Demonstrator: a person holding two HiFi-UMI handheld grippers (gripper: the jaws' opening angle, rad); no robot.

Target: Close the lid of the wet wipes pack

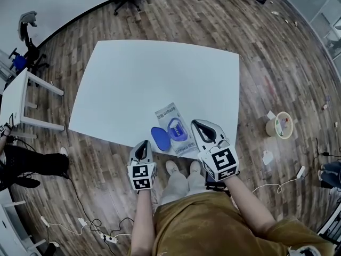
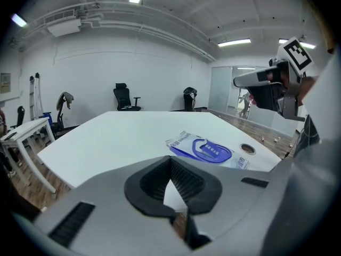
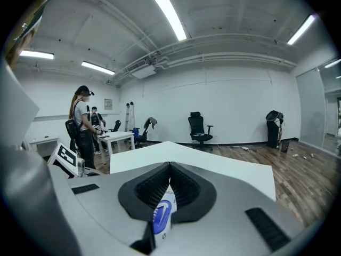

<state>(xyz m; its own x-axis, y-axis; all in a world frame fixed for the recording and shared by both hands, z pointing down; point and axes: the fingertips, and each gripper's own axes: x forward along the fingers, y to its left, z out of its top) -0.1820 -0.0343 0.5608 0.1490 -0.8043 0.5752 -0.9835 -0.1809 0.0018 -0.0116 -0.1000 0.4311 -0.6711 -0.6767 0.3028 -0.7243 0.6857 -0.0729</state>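
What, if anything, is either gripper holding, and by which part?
Nothing: left gripper and right gripper are both shut, empty; the white plastic wet wipes pack lies flat, ungripped.

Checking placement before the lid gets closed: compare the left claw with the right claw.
The left claw sits at the table's near edge, beside the open lid. The right claw is over the right side of the pack. In the gap below the left claw's jaw tips the table edge shows, and below the right claw's, the pack. Both claws are shut and hold nothing.
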